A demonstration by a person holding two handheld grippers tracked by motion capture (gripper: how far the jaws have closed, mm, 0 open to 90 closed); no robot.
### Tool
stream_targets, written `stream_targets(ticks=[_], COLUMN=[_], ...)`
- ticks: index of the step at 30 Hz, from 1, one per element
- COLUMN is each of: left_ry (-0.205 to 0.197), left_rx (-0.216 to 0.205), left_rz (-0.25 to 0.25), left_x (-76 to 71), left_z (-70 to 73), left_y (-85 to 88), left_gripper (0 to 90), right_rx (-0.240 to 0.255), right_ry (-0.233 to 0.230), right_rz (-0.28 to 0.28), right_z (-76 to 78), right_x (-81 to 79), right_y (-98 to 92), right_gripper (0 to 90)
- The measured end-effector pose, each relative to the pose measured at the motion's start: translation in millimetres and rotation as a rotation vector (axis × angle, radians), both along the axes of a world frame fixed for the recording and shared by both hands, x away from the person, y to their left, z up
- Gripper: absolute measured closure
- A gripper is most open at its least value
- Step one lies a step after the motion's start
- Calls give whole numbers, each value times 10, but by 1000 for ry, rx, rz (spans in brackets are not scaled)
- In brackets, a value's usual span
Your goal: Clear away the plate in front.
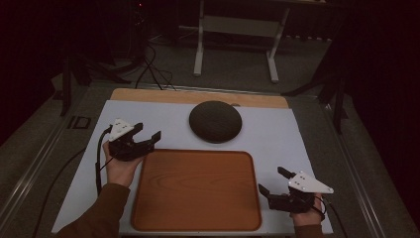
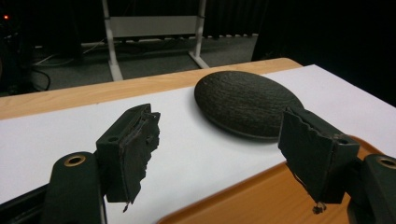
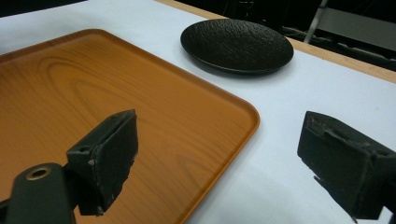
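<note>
Lying beyond the wooden tray (image 1: 196, 191), the round plate (image 1: 215, 121) looks dark and rough-textured.

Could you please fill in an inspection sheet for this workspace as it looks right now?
Surface: white mat on a wooden table, flat.
Job's things: wooden tray at the near middle, nothing on it; dark round plate on the mat beyond the tray, apart from it.
Clutter: nothing seen.
Grippers: left gripper open, held beside the tray's far left corner; right gripper open, beside the tray's right edge; both hold nothing.
Cables: one cable runs from the left gripper along the forearm; dark floor cables beyond the table.
Surroundings: dim room, white table frame on the floor behind.
</note>
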State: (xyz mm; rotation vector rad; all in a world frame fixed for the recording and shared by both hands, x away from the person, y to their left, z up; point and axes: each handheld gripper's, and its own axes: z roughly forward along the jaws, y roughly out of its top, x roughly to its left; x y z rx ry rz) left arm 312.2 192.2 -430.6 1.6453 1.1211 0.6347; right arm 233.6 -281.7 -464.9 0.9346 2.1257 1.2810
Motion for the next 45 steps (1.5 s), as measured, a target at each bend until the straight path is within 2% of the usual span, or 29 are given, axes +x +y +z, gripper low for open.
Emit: stream_targets(ticks=[5, 11, 19, 26, 38, 45], left_ry=[-7, -9, 2, 18, 55, 58], left_rx=[32, 49, 42, 36, 24, 37], left_rz=[-9, -18, -21, -14, -13, -23], left_x=[145, 294, 480, 598, 860, 999], left_z=[16, 15, -17, -16, -130, -151], left_y=[-147, -275, -391, -424, -544, -663], left_gripper=[278, 279, 281, 284, 290, 290], right_rx=[0, -1, 6, 9, 23, 28], right_ry=[-3, -10, -22, -22, -27, -28], right_rz=[1, 1, -7, -10, -18, -19], right_z=[2, 6, 17, 17, 27, 33], right_x=[0, -2, -5, -4, 1, 3], right_y=[2, 3, -17, -25, -52, -56], right_gripper=[121, 121, 121, 121, 121, 121])
